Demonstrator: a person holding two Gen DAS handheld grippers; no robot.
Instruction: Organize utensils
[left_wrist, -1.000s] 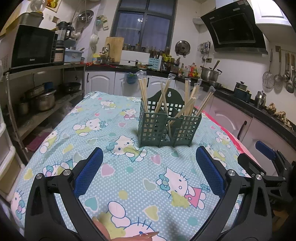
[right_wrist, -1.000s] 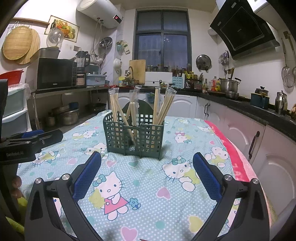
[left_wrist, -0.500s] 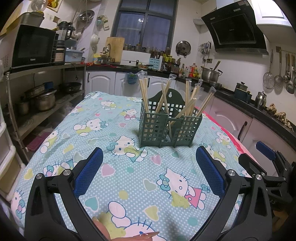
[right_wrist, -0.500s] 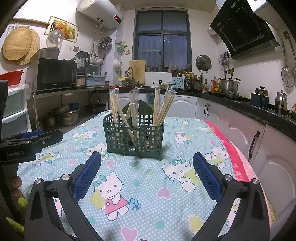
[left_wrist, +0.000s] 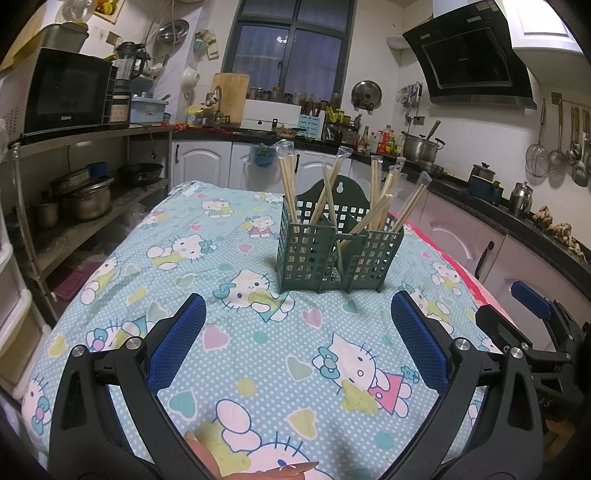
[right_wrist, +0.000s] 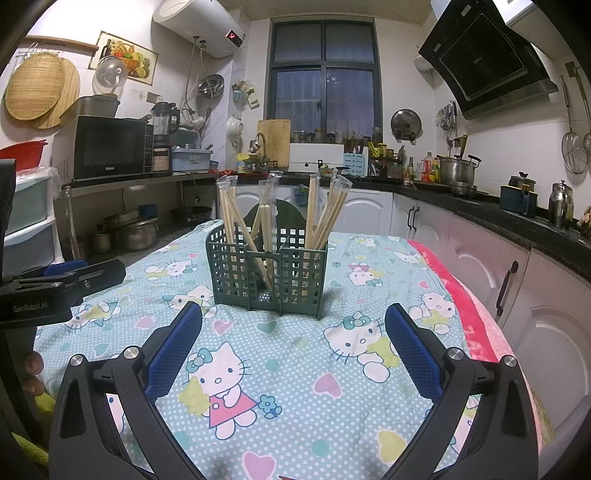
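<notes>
left gripper (left_wrist: 297, 321) spread wide, empty; right gripper (right_wrist: 293, 326) spread wide, empty | green caddy (left_wrist: 338, 254) upright mid-table on tablecloth (left_wrist: 207, 258), wrapped chopsticks (left_wrist: 373, 218) leaning inside | risk: light caddy tipping if leaning sticks snagged

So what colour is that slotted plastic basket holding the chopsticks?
Dark green plastic basket, clearest in the right wrist view.

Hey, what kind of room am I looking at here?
A home kitchen, most likely. A black range hood hangs on the right wall over a counter with a metal pot, a microwave sits on a shelf at left, and ladles hang on the tiled wall.
</notes>
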